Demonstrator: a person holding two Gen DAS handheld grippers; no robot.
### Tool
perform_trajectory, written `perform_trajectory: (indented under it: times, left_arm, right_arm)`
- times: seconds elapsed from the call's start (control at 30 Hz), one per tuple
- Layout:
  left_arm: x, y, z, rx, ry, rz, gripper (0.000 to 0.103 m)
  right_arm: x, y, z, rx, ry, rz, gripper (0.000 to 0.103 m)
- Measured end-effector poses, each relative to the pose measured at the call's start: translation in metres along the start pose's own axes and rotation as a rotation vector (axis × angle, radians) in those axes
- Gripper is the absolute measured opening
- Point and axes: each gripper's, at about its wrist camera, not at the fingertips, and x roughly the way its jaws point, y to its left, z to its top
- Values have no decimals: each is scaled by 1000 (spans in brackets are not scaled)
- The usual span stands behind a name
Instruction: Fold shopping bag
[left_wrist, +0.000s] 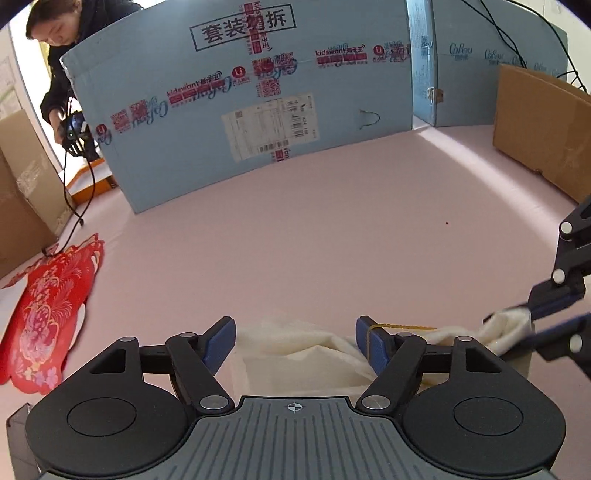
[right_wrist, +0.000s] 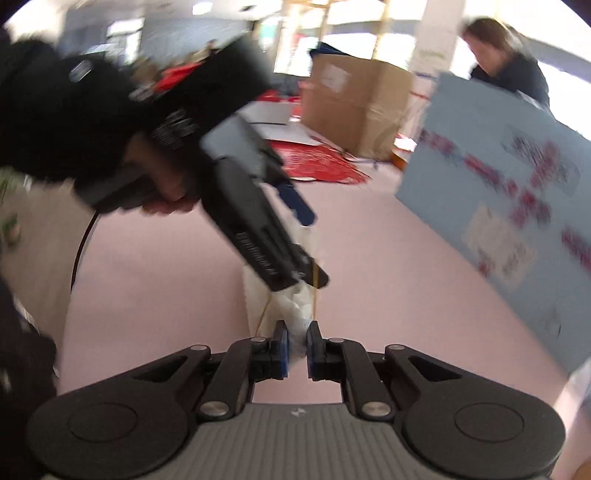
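A cream cloth shopping bag (left_wrist: 295, 354) lies crumpled on the pink tabletop (left_wrist: 332, 240). My left gripper (left_wrist: 295, 341) stands open over it, fingers wide apart on either side of the cloth, pads not pressing. The bag's yellow cord handle (left_wrist: 402, 326) loops over that gripper's right finger (left_wrist: 369, 345). At the right edge my right gripper (left_wrist: 517, 321) is shut on one end of the bag. The blurred right wrist view shows the right gripper (right_wrist: 297, 350) pinching white cloth (right_wrist: 299, 306); beyond it the left gripper (right_wrist: 308, 243) hangs over the bag in a dark-sleeved hand (right_wrist: 166, 192).
A tall blue printed cardboard panel (left_wrist: 240, 110) walls off the back. A brown cardboard box (left_wrist: 543, 129) stands at the right, another (left_wrist: 22, 206) at the left. A red paper-cut decoration (left_wrist: 48, 314) lies at the left. A person (left_wrist: 62, 55) bends behind the panel.
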Motion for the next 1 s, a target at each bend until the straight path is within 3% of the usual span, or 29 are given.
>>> perform_trajectory:
  times: [0.2,0.3,0.57,0.7,0.8,0.87,0.97,1.0]
  left_arm:
    - [-18,-39,-13,136,-82,152,75]
    - [-23,-59,-13,178,-83,211,75]
    - [-29,-70,-18,176,23,209,76]
    - [-35,-71,-26,217,34,211,77]
    - [-38,-79,-38,313,69,261,77]
    - [-44,-71,-42,253,70,253,77]
    - [-58,-61,-39,140,20,237,76]
    - [-65,-56,-34,49,-12,182,76]
  right_arm:
    - [2,-78,-36,878,-31,109,10]
    - [12,-97,-55,1106,-26,140,10]
    - [31,-98,-68,1244,26,92,10]
    - [22,-93,-69,1260,45,73,10]
    - [19,-98,-79,1386,61,54,10]
    - [18,-103,-89,1502,58,84,10]
    - [15,-103,-91,1532,62,91,10]
    - [15,-103,-93,1551,62,97,10]
